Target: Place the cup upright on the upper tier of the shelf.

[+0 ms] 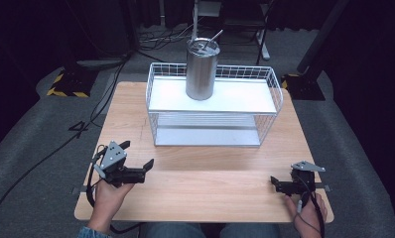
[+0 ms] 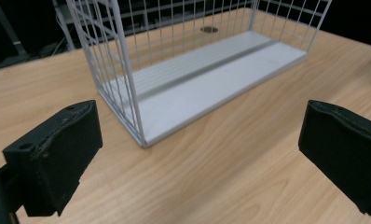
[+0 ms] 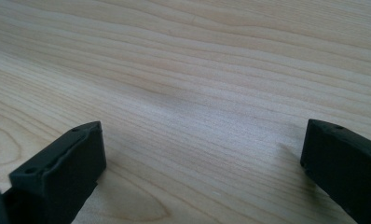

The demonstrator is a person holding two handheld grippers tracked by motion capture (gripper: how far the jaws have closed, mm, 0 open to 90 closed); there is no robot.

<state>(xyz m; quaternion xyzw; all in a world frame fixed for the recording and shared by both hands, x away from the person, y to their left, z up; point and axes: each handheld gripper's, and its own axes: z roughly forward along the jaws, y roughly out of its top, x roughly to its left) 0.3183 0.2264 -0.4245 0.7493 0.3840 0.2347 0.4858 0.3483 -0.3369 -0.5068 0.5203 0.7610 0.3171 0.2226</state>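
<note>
While the steel tumbler (image 1: 202, 69) stands upright on the wire rack's (image 1: 213, 96) top shelf, well apart from both grippers, the left gripper (image 1: 136, 158) faces the rack with jaws wide, and the right gripper (image 1: 274, 182) rests wide over bare table (image 1: 205, 188).

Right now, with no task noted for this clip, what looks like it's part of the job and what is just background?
Likely in play:
- steel tumbler with a straw, standing on the top shelf
- white wire rack
- left gripper, open, empty
- right gripper, open, low over the table

Background:
- cables on the floor
- stand bases behind the table
</note>
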